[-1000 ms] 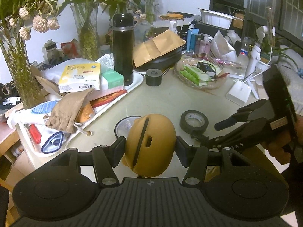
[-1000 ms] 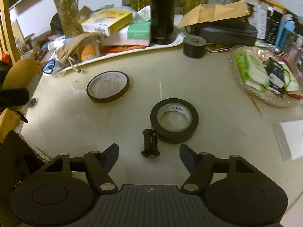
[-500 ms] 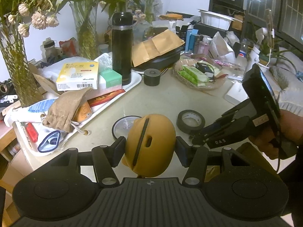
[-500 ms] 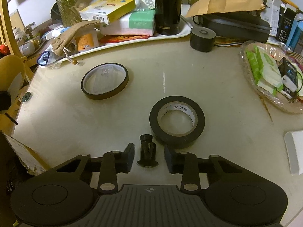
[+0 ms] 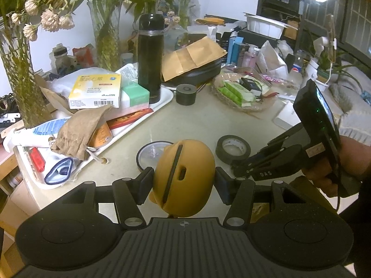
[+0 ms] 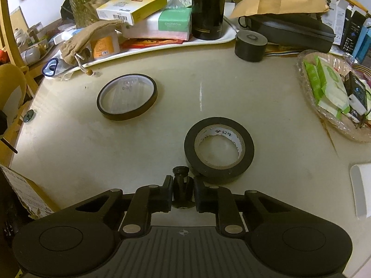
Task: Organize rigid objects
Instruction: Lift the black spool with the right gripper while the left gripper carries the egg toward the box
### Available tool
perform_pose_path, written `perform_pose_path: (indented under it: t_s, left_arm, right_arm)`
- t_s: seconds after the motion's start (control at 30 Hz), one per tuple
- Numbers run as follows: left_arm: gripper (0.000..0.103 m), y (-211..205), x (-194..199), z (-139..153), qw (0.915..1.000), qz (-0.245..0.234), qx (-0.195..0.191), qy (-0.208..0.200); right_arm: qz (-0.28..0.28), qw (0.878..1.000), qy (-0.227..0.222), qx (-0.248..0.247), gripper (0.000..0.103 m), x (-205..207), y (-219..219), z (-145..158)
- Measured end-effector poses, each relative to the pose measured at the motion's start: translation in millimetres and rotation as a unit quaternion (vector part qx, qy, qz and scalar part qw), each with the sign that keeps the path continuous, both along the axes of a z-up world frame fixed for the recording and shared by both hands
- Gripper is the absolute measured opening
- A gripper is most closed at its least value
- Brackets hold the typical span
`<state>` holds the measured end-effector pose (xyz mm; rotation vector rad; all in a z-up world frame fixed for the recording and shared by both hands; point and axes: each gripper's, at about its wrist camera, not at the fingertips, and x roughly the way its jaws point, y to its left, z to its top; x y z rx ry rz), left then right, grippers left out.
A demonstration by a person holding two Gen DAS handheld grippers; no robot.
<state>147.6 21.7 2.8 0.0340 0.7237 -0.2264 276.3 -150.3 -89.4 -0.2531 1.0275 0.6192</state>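
Now the right gripper [image 6: 183, 192] has just been closing and pinches the small black spool-shaped knob [image 6: 182, 185] on the pale tabletop [image 6: 92, 150], right beside the black roll of electrical tape [image 6: 219, 149]. Lift crookedly and that short knob could twist free or nudge the tape. The left gripper [image 5: 184, 180] clamps the rounded mustard-yellow case [image 5: 185, 176] above the table edge. Only the left view shows the person's hand [image 5: 336, 169] on the right tool; only the right view shows the pinch itself.
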Motion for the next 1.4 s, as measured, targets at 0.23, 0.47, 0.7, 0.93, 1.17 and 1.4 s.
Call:
perform_pose_path:
  t_s: [0.23, 0.47, 0.7, 0.93, 1.17, 1.4]
  left_arm:
    - [0.055, -1.0, -0.4, 0.3, 1.0, -0.008, -0.002, -0.002]
    - [0.055, -1.2, -0.1, 0.2, 0.9999, -0.012, -0.004, -0.003]
    - [0.055, -5.5, -1.0, 0.4, 0.9996, -0.026, -0.004, -0.005]
    - [0.055, -11.5, -4.9, 1.0, 0.999, -0.044, -0.002, -0.01]
    - [0.055, -21.8, -15.1, 0.0, 0.9981, -0.06, 0.0, -0.012]
    - [0.055, -34.8, -34.9, -3.6, 0.9966, -0.082, -0.001, -0.009]
  right_arm:
    - [-0.033, 0.998, -0.022, 0.043, 0.021, 1.9, -10.0, 18.8]
    - [-0.043, 0.996, -0.038, 0.061, 0.02, 1.9, -10.6, 31.4]
    - [-0.041, 0.995, -0.043, 0.076, 0.02, -5.0, -11.8, 40.3]
    - [-0.046, 0.993, -0.055, 0.094, 0.02, -20.8, -18.0, 53.8]
    - [-0.061, 0.99, -0.058, 0.111, 0.021, -42.1, -30.9, 62.1]
    - [-0.074, 0.987, -0.061, 0.129, 0.021, -73.0, -44.9, 79.9]
